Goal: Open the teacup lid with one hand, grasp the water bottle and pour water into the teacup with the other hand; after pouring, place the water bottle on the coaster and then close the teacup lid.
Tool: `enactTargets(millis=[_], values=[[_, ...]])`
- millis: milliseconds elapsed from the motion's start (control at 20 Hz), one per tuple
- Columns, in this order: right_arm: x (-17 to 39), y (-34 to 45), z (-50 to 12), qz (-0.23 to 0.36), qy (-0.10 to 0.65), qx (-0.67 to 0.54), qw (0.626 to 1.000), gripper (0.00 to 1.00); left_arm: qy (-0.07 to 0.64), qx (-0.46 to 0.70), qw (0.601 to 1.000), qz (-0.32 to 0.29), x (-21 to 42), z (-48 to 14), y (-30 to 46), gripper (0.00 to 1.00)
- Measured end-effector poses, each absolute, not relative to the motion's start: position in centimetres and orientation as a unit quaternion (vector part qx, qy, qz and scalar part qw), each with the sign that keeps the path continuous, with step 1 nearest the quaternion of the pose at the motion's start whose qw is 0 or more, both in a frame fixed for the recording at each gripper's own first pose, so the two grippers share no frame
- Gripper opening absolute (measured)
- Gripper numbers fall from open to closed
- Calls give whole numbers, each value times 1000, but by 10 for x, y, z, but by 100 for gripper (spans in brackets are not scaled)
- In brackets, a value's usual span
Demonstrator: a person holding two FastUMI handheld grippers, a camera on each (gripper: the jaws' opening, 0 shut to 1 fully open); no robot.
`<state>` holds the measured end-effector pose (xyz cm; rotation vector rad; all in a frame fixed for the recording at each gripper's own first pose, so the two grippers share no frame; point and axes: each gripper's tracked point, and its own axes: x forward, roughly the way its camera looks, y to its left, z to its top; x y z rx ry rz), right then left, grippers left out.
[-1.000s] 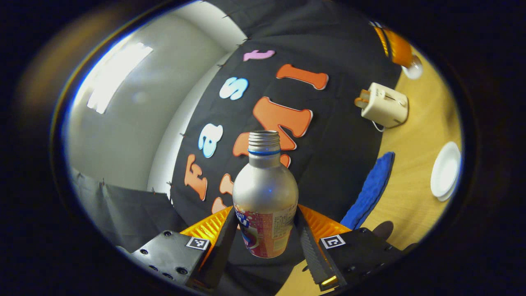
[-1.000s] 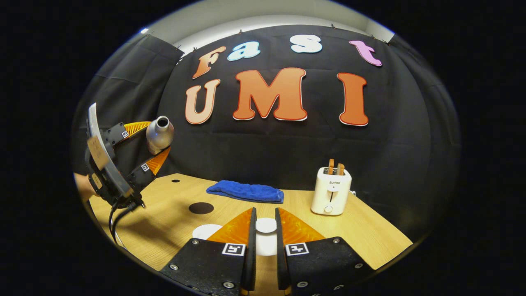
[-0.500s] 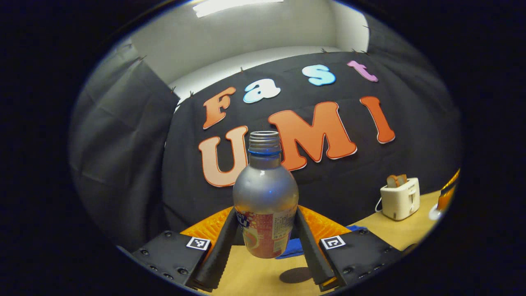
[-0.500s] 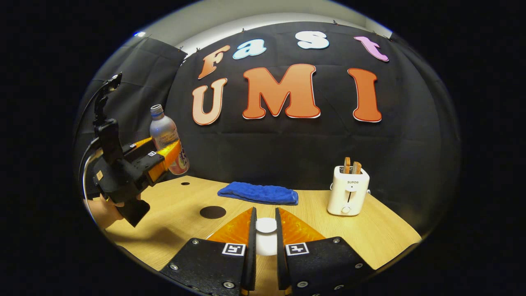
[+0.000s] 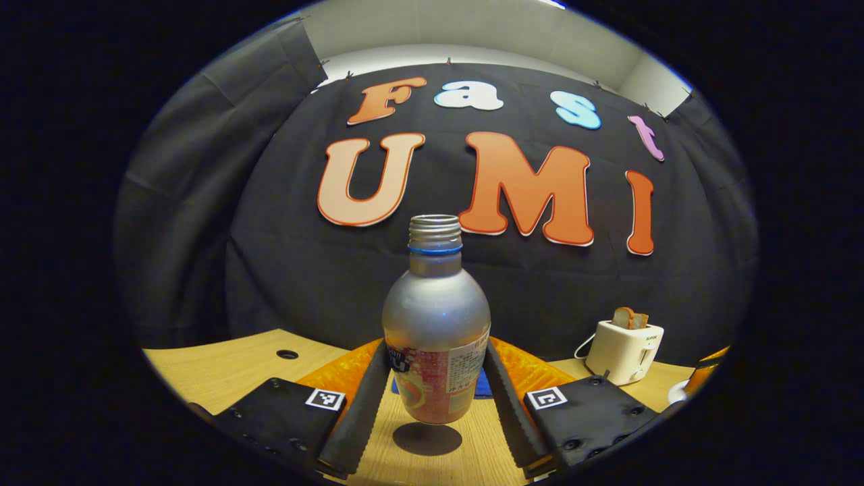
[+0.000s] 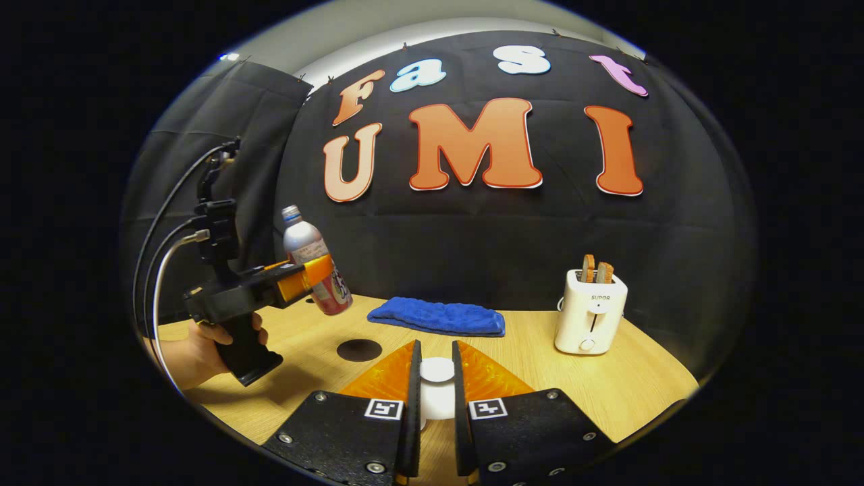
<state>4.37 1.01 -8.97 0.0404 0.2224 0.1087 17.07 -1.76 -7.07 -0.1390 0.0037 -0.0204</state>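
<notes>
A: Left gripper [image 5: 432, 405] has the water bottle [image 5: 436, 324] pinched between both fingers, uncapped and upright, lifted clear of the wooden surface [image 5: 223, 364], with its shadow directly below.

B: And the dark round coaster [image 6: 359, 349] lies on the surface beneath and ahead of that bottle, seen from the right gripper view.

A: Right gripper [image 6: 432, 398] now: fingers narrowed onto the white teacup lid [image 6: 437, 370], the knob sitting between them.

B: Beyond those fingers, a blue towel [image 6: 439, 316]; off to their right, a white toaster [image 6: 590, 312].
</notes>
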Motion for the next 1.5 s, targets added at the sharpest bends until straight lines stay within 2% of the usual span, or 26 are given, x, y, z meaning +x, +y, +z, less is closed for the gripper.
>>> enactTargets(millis=[350,400,450,800,850,950,1000,1050,1100,1150,1200,1300,1500], values=[[50,19,-105,67,126,16,990,21,99,-90,991,-20,196,-138,-22,83],[52,21,-107,69,128,16,989,21,108,-89,990,-19,199,-146,-22,79],[53,21,-110,68,130,17,989,21,113,-90,989,-19,201,-152,-22,83],[58,31,-127,77,149,14,986,21,149,-76,985,-31,207,-178,-25,83],[59,32,-129,79,150,15,985,21,151,-73,985,-32,207,-181,-26,80],[59,35,-132,82,155,18,984,21,152,-68,985,-37,210,-181,-30,82],[59,36,-133,80,157,17,984,21,156,-65,985,-42,211,-183,-31,86],[59,37,-135,82,159,15,984,21,157,-64,984,-46,211,-183,-33,83],[58,38,-137,81,161,13,984,22,160,-64,984,-49,210,-184,-33,88],[58,38,-138,82,163,12,983,21,163,-62,983,-51,209,-185,-34,85],[58,40,-138,84,163,13,983,21,166,-60,983,-54,206,-186,-35,94],[57,44,-140,86,165,14,983,21,167,-55,983,-60,203,-185,-36,100],[57,51,-143,93,165,17,982,21,150,-20,986,-67,191,-173,-36,100]])
